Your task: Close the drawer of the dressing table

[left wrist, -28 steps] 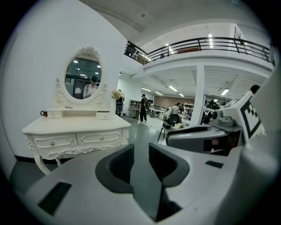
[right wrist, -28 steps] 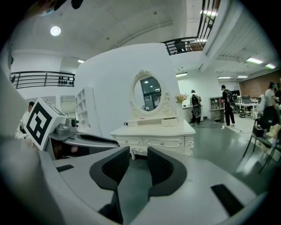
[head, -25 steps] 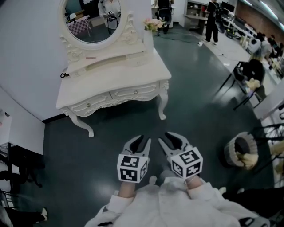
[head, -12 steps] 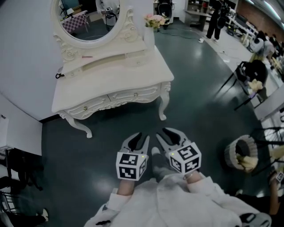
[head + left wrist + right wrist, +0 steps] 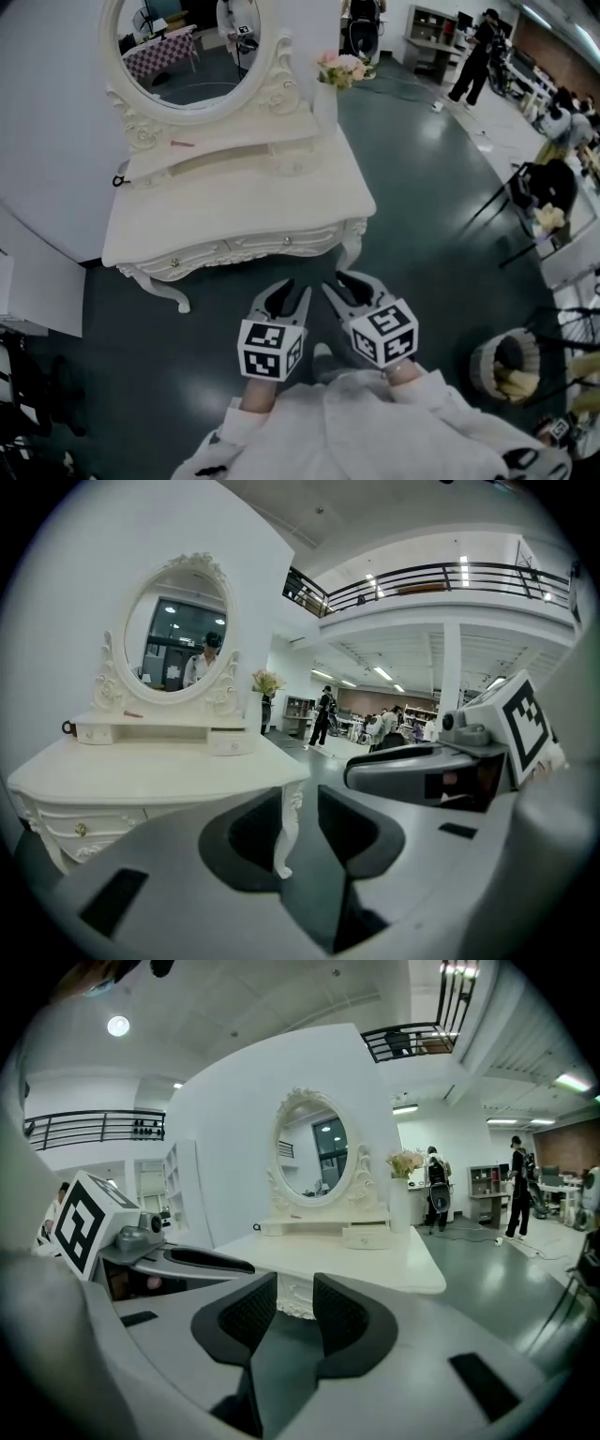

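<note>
The white carved dressing table [image 5: 234, 206] with its oval mirror [image 5: 183, 52] stands just ahead of me. A small drawer [image 5: 292, 161] at the right end of its raised shelf sticks out a little; it also shows as the small drawer [image 5: 231, 745] and the small drawer [image 5: 367, 1236]. The two front drawers [image 5: 289, 242] under the top sit flush. My left gripper [image 5: 286, 295] and right gripper [image 5: 347, 286] hover side by side over the floor, short of the table's front edge. Both stand open, with nothing between the jaws of the left gripper [image 5: 300, 822] or the right gripper [image 5: 295, 1312].
A vase of flowers [image 5: 330, 80] stands on the table's back right corner, and a small black item [image 5: 120, 180] lies at its left end. A wicker basket [image 5: 506, 361] and dark chairs [image 5: 544, 202] are on the right. People stand far behind. A white cabinet [image 5: 37, 281] is on the left.
Both grippers have moved forward together toward the dressing table, which now lies closer and lower in the head view. Their jaws keep the same opening.
</note>
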Motion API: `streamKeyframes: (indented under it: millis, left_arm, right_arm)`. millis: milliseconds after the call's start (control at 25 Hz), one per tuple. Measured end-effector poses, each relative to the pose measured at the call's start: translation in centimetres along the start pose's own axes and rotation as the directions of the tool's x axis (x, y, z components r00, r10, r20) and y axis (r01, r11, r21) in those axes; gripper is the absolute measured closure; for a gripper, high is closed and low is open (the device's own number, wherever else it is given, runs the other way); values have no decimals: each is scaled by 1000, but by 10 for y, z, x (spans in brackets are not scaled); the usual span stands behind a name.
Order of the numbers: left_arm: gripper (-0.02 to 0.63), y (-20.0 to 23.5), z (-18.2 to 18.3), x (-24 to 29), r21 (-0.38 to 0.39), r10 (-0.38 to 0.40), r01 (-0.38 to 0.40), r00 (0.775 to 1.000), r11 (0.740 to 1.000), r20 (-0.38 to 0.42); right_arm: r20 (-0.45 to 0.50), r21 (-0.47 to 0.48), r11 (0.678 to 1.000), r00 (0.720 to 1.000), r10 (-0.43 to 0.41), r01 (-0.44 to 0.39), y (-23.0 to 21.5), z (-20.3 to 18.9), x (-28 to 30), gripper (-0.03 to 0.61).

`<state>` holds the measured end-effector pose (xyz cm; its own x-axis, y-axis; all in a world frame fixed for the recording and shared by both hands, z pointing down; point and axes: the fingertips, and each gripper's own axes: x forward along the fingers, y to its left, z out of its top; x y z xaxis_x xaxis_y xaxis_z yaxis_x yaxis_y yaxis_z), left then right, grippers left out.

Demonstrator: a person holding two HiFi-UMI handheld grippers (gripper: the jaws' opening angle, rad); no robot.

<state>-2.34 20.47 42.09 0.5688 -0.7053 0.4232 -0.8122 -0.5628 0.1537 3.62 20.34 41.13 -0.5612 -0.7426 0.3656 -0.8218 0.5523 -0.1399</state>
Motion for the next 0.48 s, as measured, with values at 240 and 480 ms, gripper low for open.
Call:
streamKeyframes:
  millis: [240,480]
  left_arm:
    - [511,23,32,52,-6,37,-37,999,999,14]
    - [511,35,43,79,-38,72,-71,997,997,10]
  right_arm:
    - [9,-7,999,999,37,-37,-49,26,38,465]
    - [-9,2,998,998,57,-57,-81,35,58,465]
